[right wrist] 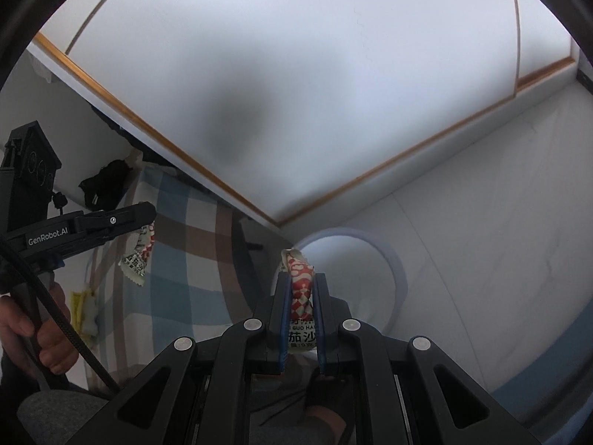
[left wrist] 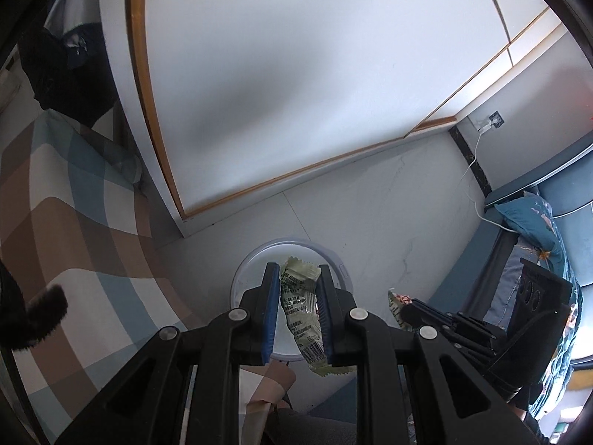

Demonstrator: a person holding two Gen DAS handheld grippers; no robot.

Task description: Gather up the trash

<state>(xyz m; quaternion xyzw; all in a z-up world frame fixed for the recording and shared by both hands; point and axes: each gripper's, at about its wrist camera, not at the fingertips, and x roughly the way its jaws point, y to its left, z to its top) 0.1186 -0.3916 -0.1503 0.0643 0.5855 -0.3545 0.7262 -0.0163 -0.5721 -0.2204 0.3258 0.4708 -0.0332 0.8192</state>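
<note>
Gripping a green-and-white wrapper (left wrist: 301, 311), the left gripper (left wrist: 297, 315) has its jaws nearly closed on it above the white bin (left wrist: 244, 270) at 12 o'clock. Right gripper (right wrist: 301, 319) likewise pinches a red-and-white wrapper (right wrist: 302, 289), bin (right wrist: 393, 259) at 1 o'clock. Checked bedspread (left wrist: 74, 222) lies at 9 o'clock

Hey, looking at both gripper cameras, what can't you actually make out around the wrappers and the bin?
- Inside of the white bin: left wrist view, blocked by the left gripper and its green wrapper.
- Bin's near rim: right wrist view, behind the right gripper.
- Red-and-white wrapper: right wrist view, lower print covered by the pads.
- Yellow item on the checked bedcover: right wrist view, small and blurred.
</note>
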